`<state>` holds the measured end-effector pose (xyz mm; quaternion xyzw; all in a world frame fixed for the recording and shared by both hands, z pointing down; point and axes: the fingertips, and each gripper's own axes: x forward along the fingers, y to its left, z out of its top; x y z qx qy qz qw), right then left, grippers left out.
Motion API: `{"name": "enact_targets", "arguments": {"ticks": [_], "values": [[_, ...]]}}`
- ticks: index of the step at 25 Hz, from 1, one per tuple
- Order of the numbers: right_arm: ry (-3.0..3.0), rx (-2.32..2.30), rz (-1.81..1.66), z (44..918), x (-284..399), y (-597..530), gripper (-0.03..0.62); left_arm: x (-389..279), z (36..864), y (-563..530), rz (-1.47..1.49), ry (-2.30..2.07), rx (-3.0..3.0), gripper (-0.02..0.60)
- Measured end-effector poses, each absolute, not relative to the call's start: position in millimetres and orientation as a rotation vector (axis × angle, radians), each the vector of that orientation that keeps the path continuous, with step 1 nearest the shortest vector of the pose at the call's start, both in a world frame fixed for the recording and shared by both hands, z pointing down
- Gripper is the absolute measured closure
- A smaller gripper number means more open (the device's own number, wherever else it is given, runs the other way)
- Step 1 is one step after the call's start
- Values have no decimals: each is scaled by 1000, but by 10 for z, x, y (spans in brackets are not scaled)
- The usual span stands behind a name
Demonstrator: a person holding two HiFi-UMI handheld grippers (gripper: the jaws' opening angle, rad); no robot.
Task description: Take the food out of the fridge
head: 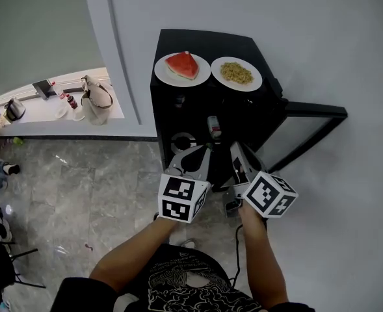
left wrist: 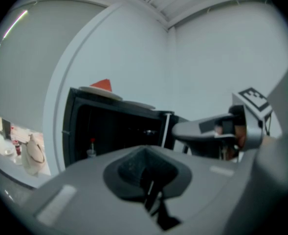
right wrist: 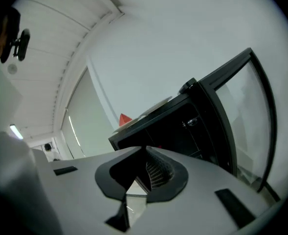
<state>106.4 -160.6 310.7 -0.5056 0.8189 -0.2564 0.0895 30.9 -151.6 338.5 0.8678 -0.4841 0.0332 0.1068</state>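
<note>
A black mini fridge (head: 201,44) stands open, its glass door (head: 311,119) swung out to the right. On its top are a white plate with a watermelon slice (head: 183,65) and a plate of yellowish noodles (head: 236,73). In the left gripper view the watermelon slice (left wrist: 102,85) shows above the dark fridge interior, where a small red-capped bottle (left wrist: 91,149) stands. Both grippers hover side by side in front of the opening. My left gripper (head: 201,151) is shut and empty. The jaws of my right gripper (head: 234,148) meet at the tips with nothing between them.
A white ledge at the left carries a beige handbag (head: 95,99), a kettle (head: 14,109) and small bottles. The marble floor (head: 80,187) spreads left of the fridge. A white wall backs the fridge. The open door juts out to the right.
</note>
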Motion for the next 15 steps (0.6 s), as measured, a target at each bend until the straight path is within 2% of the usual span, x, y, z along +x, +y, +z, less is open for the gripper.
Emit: {"name": "enact_targets", "arguments": {"ticks": [8, 15], "values": [[2731, -1706, -450, 3432, 855, -1320, 579, 405, 3492, -1274, 127, -1414, 2568, 581], [2777, -1715, -452, 3585, 754, -1186, 579, 398, 3583, -1161, 144, -1407, 2554, 581]]}}
